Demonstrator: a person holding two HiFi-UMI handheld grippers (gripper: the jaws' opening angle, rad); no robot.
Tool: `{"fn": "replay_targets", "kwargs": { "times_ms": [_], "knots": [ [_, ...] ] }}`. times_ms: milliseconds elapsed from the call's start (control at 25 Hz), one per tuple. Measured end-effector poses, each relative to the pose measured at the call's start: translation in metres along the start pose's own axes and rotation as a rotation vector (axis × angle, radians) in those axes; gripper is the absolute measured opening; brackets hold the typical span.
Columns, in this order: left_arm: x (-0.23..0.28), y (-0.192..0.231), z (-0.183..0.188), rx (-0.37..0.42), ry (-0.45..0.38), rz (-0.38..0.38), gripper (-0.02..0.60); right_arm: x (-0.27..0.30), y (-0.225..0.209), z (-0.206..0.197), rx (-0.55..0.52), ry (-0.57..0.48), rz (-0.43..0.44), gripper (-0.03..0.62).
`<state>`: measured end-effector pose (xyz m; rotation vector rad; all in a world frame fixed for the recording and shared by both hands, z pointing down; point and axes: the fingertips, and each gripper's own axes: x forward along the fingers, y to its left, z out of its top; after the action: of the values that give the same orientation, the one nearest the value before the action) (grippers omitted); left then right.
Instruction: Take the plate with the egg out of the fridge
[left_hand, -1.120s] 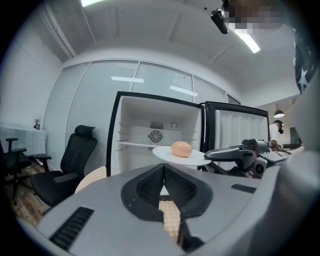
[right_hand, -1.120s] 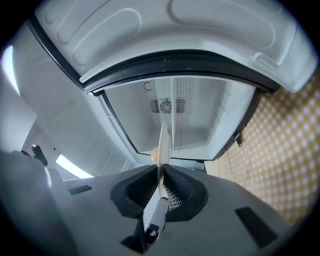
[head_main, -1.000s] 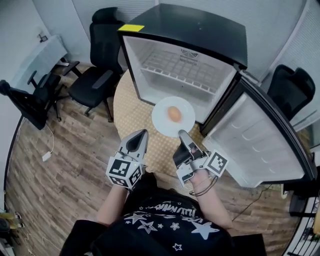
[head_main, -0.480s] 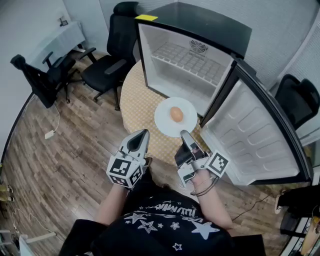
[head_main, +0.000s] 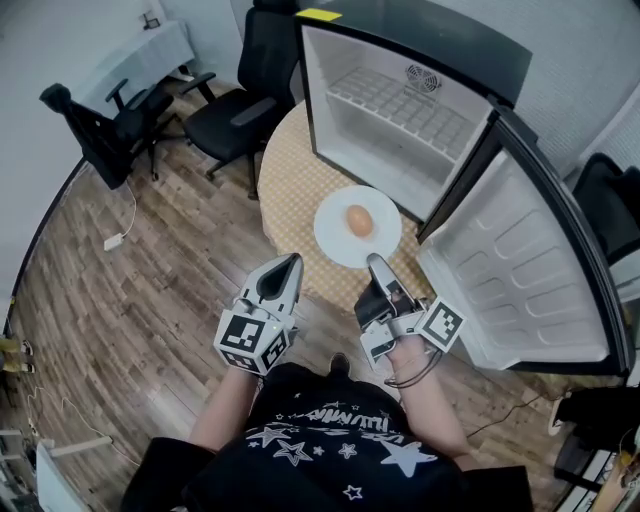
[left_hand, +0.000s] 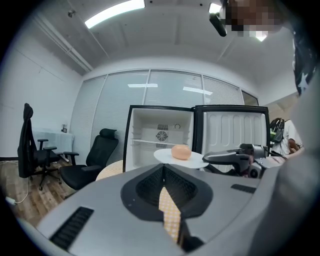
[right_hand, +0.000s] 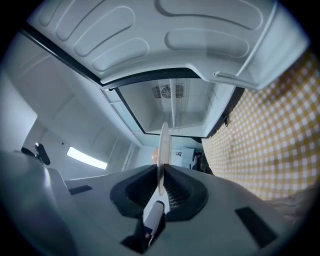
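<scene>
Shows one white plate (head_main: 357, 226) in the middle of the head view, out of the fridge (head_main: 400, 100) and level above the round desk (head_main: 285, 190) with its yellow checked cloth. Carries one egg (head_main: 360, 220), lying near the plate's centre. Cannot be told whether the plate touches the cloth.

Holds the plate by its near rim with the right gripper (head_main: 374, 264), just below it in the frame. In the right gripper view, fingers (right_hand: 132, 195) clenched on the rim, seen edge-on as a thin white line running up between them.

Keeps the left gripper (head_main: 288, 266) low and left of centre, beside the right one and apart from the plate. Fingers (left_hand: 145, 187) pressed together at the tips with nothing between them, only checked cloth showing through the slit lower down.

Stands open at the upper right: one fridge, with one wire shelf (head_main: 410, 105) inside and one door (head_main: 530, 270) swung out toward the right edge.

Counts three black chairs (head_main: 240, 100): two at the upper left on the wooden floor (head_main: 120, 320), one at the right edge.
</scene>
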<state>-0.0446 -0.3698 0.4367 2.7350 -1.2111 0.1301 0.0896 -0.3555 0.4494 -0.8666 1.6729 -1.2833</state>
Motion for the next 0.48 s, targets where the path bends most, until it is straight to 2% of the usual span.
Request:
{"fn": "replay_targets", "kwargs": {
  "times_ms": [280, 480],
  "knots": [
    [-0.007, 0.006, 0.0, -0.007, -0.001, 0.001, 0.008, 0.006, -0.005, -0.006, 0.008, -0.001, -0.005, 0.051],
    [-0.048, 0.008, -0.007, -0.021, 0.0, -0.015, 0.008, -0.009, 0.007, -0.034, 0.003, -0.035, -0.009, 0.051]
  ]
}}
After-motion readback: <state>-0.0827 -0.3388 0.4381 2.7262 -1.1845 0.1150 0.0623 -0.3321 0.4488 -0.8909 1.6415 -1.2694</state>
